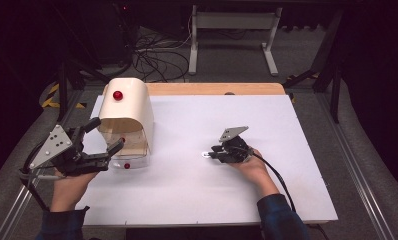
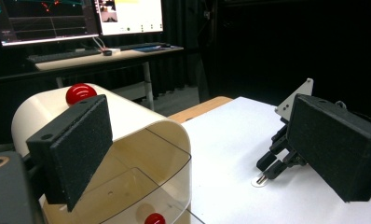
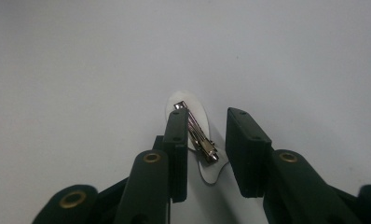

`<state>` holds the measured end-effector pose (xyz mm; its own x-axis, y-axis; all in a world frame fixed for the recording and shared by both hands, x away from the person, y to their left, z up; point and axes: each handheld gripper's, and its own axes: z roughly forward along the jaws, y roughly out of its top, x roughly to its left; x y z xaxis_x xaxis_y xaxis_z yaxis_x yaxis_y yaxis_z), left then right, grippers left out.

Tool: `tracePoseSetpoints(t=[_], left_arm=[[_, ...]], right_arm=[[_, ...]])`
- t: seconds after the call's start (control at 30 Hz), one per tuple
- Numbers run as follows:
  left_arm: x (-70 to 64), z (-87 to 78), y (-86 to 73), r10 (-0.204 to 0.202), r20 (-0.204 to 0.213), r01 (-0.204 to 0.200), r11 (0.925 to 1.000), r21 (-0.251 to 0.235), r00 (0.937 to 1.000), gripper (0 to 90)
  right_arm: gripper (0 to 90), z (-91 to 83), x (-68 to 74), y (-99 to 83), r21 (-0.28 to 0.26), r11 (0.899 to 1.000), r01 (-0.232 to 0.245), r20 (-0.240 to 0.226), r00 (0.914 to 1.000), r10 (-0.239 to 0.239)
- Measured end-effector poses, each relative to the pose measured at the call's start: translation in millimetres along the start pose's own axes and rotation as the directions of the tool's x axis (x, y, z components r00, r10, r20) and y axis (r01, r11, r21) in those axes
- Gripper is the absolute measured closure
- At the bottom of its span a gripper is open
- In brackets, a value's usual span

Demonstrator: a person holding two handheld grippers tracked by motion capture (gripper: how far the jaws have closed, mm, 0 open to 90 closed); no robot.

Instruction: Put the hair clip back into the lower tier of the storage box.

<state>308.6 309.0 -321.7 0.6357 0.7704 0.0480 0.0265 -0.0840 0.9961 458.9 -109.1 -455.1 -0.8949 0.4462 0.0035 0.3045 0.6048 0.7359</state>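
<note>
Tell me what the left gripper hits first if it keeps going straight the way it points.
Most likely the cream box. In the high view the left gripper, jaws open, points at its open front; its own view shows one jaw already before the box's curved cover. Depth is unclear.

Small white oval badge (image 3: 198,135) lying flat on white tabletop (image 1: 187,185), back up, metal pin clasp (image 3: 196,133) running along it; at 3 o'clock from cream domed box (image 1: 127,117), well apart

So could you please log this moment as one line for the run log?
left claw: open, at bread box front | right claw: open, straddling pin badge lying on white board | nothing gripped
</note>
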Motion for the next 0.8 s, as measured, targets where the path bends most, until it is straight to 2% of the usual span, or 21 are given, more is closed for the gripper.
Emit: tracePoseSetpoints(t=[0.23, 0.37, 0.7, 0.8], left_arm=[[-0.5, 1.1, -0.5, 0.002, 0.004, -0.002, 1.0000, 0.007, 1.0000, 7.7], [-0.5, 1.0, -0.5, 0.000, 0.004, 0.000, 1.0000, 0.007, 1.0000, 7.6], [-0.3, 1.6, -1.1, -0.005, 0.002, 0.005, 0.9999, 0.010, 1.0000, 7.6], [0.3, 1.3, -0.9, -0.001, 0.004, 0.001, 0.9999, 0.012, 1.0000, 7.7]], right_arm=[[73.7, 0.5, -1.7, -1.4, -0.008, 1.000, -0.027, -0.023, 0.9994, 0.026], [78.9, -0.8, -2.8, -2.4, -0.006, 0.999, -0.041, -0.026, 0.9988, 0.041], [82.6, -2.2, 0.8, -0.9, 0.011, 1.000, -0.029, -0.028, 0.9992, 0.030], [82.9, -2.7, 2.3, 0.5, -0.007, 1.000, -0.025, -0.027, 0.9993, 0.025]])
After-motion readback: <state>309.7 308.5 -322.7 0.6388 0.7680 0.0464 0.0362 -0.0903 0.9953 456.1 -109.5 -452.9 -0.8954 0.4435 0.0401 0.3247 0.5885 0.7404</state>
